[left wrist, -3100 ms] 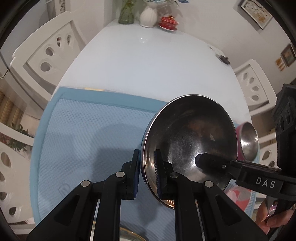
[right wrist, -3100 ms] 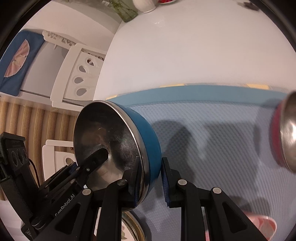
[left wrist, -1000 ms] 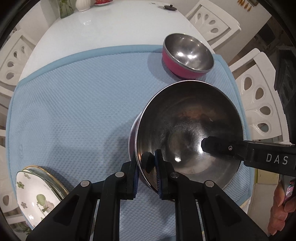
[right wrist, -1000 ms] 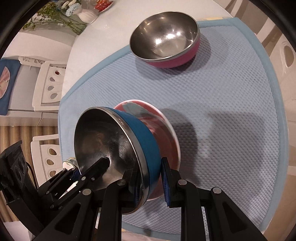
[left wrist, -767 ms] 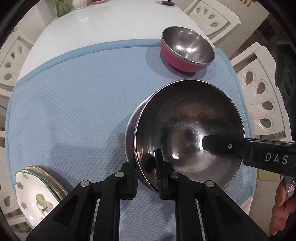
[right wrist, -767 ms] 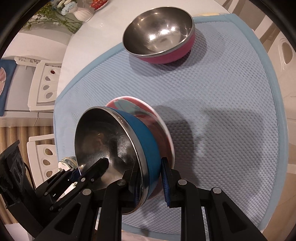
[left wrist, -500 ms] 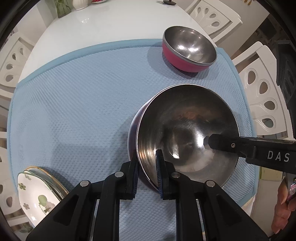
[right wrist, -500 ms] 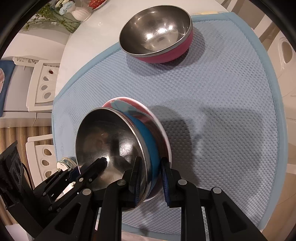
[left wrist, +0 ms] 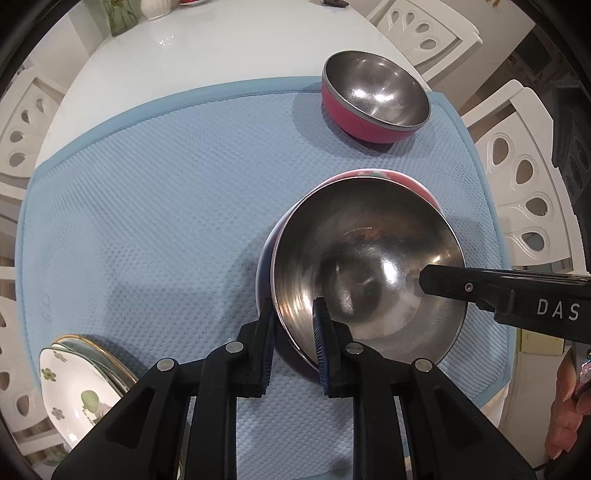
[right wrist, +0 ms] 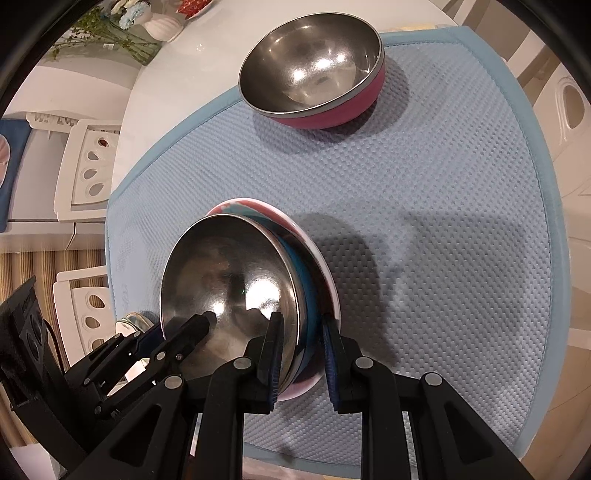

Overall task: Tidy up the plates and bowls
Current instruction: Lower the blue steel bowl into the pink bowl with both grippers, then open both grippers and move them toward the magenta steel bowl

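A steel bowl with a blue outside (left wrist: pixel 369 258) (right wrist: pixel 229 280) sits nested in a pink patterned bowl (left wrist: pixel 373 174) (right wrist: pixel 258 208) on the blue mat (left wrist: pixel 166 192). My left gripper (left wrist: pixel 293 325) straddles its near rim, one pad inside and one outside. Those jaws are opening, and the pads still lie against the wall. My right gripper (right wrist: pixel 301 350) is shut on the opposite rim, and its inner finger (left wrist: pixel 443 280) shows inside the bowl. A second steel bowl with a pink outside (left wrist: pixel 373 99) (right wrist: pixel 314 62) stands alone at the mat's far side.
Floral plates (left wrist: pixel 74 387) are stacked at the mat's near left corner. The white table (left wrist: pixel 203 48) carries vases (right wrist: pixel 162 26) at its far end. White chairs (left wrist: pixel 524 177) ring the table. A hand (left wrist: pixel 565 413) shows at the right edge.
The blue bowl, held tilted above the mat earlier, has come down over the pink patterned bowl and levelled into it. My left jaws stand slightly wider apart.
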Demonstrator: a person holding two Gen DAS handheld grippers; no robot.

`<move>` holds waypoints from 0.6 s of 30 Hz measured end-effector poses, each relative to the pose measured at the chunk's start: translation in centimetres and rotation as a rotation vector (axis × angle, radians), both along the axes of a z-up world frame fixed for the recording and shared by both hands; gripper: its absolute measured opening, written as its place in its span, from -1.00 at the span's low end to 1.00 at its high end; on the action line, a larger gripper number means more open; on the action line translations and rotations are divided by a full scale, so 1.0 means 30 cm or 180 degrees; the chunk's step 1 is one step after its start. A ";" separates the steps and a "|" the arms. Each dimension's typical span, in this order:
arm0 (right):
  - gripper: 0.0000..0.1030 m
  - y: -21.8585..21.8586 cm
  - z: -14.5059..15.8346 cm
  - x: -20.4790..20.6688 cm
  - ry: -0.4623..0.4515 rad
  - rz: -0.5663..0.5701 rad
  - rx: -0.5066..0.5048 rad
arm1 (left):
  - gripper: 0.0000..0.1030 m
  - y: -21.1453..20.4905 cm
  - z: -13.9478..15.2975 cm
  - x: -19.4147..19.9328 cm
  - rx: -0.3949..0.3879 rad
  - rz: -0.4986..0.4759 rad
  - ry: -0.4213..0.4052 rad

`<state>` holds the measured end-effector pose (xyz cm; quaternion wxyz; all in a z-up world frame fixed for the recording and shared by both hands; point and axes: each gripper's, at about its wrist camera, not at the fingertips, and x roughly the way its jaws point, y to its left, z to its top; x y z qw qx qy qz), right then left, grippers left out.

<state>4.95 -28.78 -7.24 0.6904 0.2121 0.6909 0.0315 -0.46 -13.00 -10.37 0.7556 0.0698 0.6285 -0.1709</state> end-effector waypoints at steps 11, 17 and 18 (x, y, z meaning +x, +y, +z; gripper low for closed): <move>-0.62 -0.018 0.026 -0.003 -0.0011 0.0001 0.0024 | -0.45 -0.012 0.010 -0.003 0.0027 -0.0066 0.0074; -0.62 -0.056 0.065 0.015 -0.0057 -0.0023 -0.0006 | -0.42 -0.012 0.019 0.003 0.0117 -0.0150 0.0114; -0.62 -0.064 0.068 0.019 -0.0059 -0.0032 0.0005 | -0.41 -0.011 0.024 0.010 0.0087 -0.0138 0.0126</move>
